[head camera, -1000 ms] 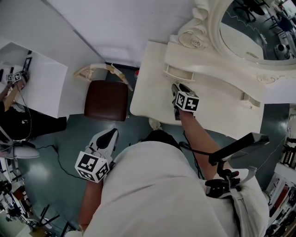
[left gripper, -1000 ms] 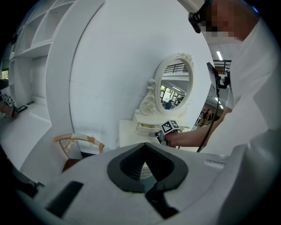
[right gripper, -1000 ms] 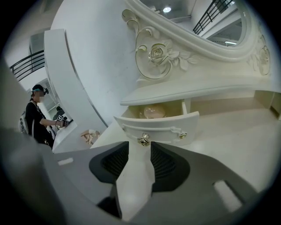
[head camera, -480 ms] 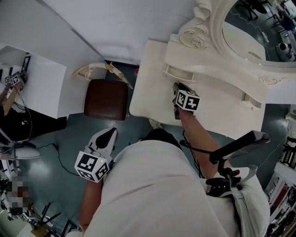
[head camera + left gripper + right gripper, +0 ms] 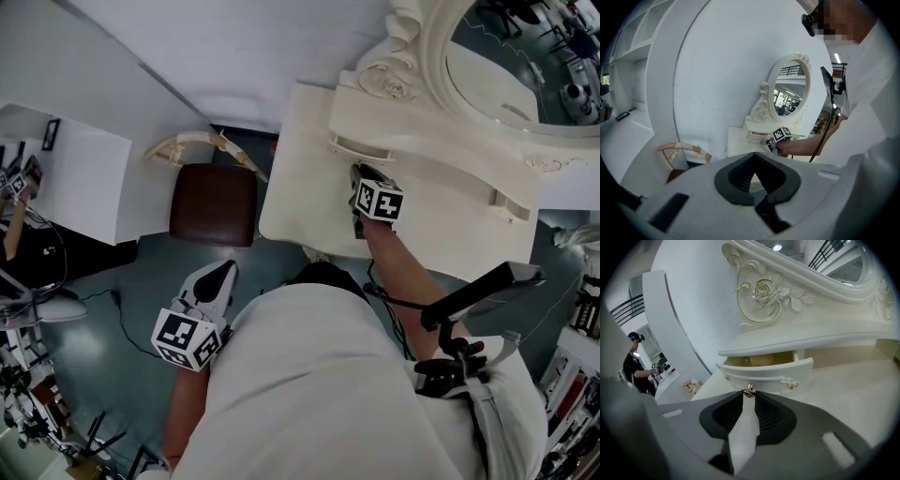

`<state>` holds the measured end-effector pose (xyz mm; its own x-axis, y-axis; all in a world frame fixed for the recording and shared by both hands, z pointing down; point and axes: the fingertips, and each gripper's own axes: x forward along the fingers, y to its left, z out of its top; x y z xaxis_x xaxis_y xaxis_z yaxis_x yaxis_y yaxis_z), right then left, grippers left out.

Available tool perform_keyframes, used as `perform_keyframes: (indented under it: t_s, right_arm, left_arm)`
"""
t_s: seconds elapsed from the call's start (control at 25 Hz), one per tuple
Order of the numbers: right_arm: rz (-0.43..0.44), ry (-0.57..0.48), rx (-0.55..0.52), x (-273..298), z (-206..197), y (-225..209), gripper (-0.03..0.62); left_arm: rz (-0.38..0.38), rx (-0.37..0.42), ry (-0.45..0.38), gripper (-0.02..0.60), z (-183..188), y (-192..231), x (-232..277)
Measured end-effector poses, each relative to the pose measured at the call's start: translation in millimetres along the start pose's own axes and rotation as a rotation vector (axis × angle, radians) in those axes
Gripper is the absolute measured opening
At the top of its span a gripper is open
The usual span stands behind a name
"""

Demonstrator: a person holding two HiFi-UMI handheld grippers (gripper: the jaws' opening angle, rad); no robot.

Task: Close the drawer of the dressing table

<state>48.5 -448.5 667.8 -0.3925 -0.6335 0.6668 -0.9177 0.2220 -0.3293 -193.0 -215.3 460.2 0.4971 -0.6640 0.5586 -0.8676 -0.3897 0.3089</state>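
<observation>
While the small drawer (image 5: 765, 370) under the mirror (image 5: 525, 56) shelf stands partly pulled out, near the back edge of the dressing table (image 5: 305, 178) top, the closing step is only just being set up. The right gripper (image 5: 749, 394) is reached across the tabletop to the drawer front, and in the right gripper view its jaws come together to a narrow tip on the little metal drawer knob (image 5: 749, 389), pinching it as far as I can judge. A pale object lies inside the drawer, too dim to name. The left gripper (image 5: 225, 270) hangs low at the person's side over the floor, near a brown-seated stool (image 5: 214, 204), its jaws closed with nothing between them.

Next, I judge, comes a straight push on the knob toward the back edge, square to the drawer front so it does not skew in its opening, until the front sits flush.
</observation>
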Motion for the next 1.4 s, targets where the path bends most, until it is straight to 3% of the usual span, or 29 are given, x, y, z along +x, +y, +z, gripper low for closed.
perform_keyframes:
  t_s: [0.76, 1.4]
  right_arm:
    - [0.012, -0.014, -0.009, 23.2, 31.2, -16.9, 0.083]
    - [0.021, -0.011, -0.019, 26.1, 35.1, -18.3, 0.084]
  left_arm:
    - [0.034, -0.030, -0.013, 0.003, 9.2, -0.1, 13.2]
    - [0.030, -0.034, -0.018, 0.003, 12.8, -4.0, 18.0]
